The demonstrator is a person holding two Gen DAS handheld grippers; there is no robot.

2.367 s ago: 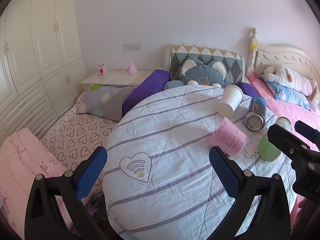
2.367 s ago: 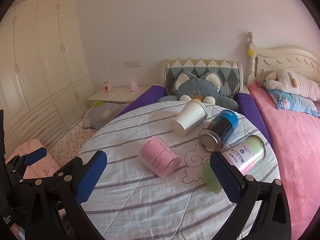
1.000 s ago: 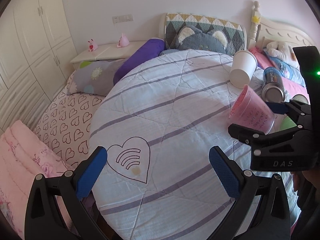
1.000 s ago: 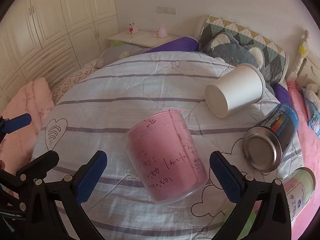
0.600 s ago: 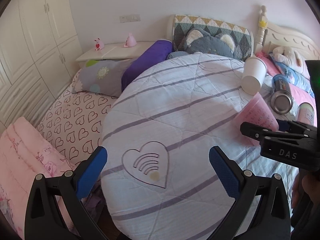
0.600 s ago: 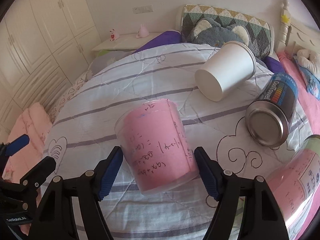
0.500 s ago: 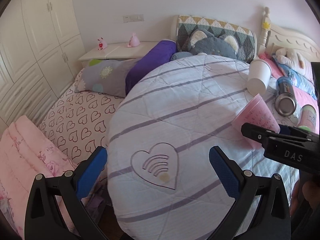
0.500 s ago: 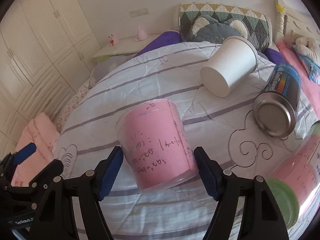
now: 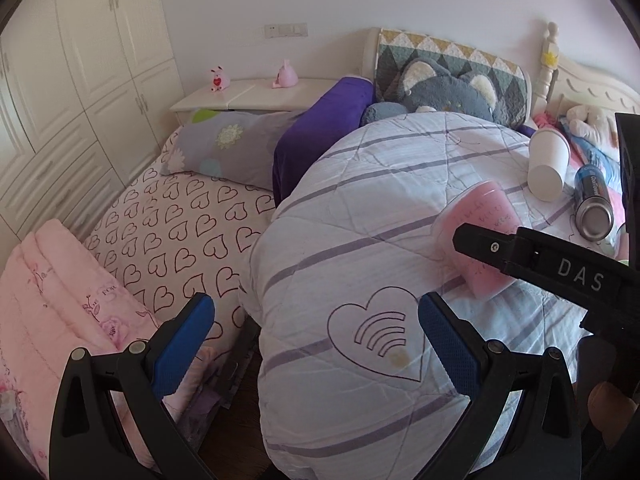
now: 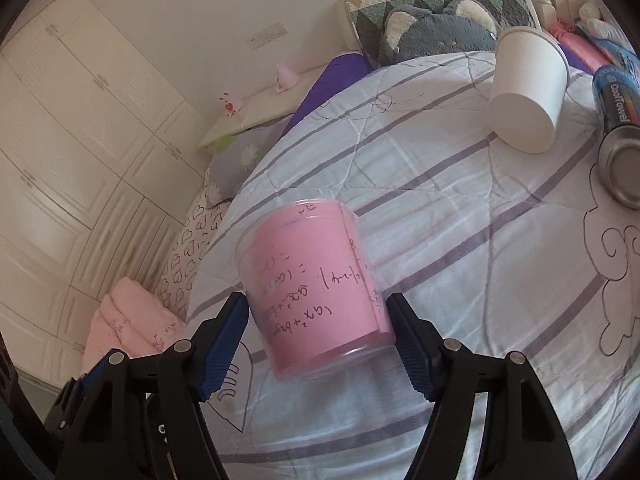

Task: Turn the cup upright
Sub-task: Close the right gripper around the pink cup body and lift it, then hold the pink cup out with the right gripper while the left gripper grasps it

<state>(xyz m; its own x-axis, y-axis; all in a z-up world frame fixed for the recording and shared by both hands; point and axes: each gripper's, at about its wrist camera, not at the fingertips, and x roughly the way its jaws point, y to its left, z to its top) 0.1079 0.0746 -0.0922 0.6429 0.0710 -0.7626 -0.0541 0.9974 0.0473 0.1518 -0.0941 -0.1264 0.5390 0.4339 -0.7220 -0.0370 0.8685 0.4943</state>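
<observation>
We've got the pink cup (image 10: pixel 316 280) clamped between the right gripper (image 10: pixel 318 334) pads, tilted over the quilt (image 10: pixel 460 280). Left gripper (image 9: pixel 316 344) hangs wide open, holding nothing.

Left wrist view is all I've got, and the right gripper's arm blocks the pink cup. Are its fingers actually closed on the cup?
Observer: Yes. In the right wrist view both blue pads press the sides of the pink cup, so the right gripper is shut on it.
Operator: Is the cup upright yet?
Observer: No. It is tilted between the fingers, its wider end towards the camera, above the striped quilt.
Operator: Anything written on it?
Observer: Handwritten maths formulas run across its pink side, upside down in that view.
Operator: And my left gripper?
Observer: The left gripper is open and holds nothing; only its blue tip shows at the right wrist view's lower left.
</observation>
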